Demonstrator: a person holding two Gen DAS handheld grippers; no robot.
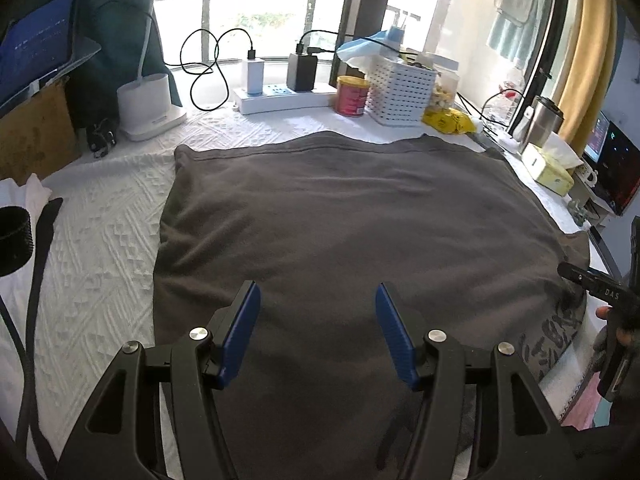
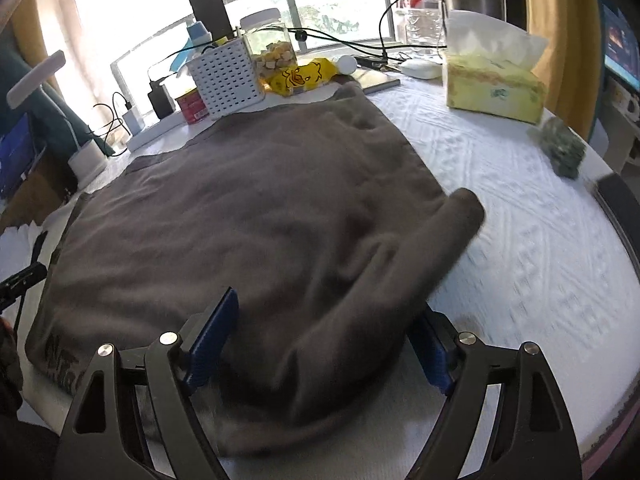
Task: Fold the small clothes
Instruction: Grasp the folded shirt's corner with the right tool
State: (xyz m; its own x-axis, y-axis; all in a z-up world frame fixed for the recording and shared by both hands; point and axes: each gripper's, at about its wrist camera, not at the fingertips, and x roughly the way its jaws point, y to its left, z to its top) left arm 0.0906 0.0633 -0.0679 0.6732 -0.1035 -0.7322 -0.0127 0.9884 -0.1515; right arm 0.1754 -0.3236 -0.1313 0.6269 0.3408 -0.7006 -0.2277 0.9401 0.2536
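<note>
A white textured surface (image 1: 100, 240) by a bright window carries a grey garment (image 1: 340, 220), spread flat mid-frame for folding. The left gripper (image 1: 318, 336) hovers over it, jaws apart, empty. The right gripper (image 2: 324, 344) stands wide around a rolled sleeve (image 2: 420, 248), unclamped. Upper middle, a white basket (image 2: 228, 80) adjoins a jar (image 2: 272, 52) of yellow pieces.

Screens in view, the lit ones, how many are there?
2. A blue laptop screen at the far left on a stand, and a dark monitor off the table's right edge. Others may sit out of frame.
</note>
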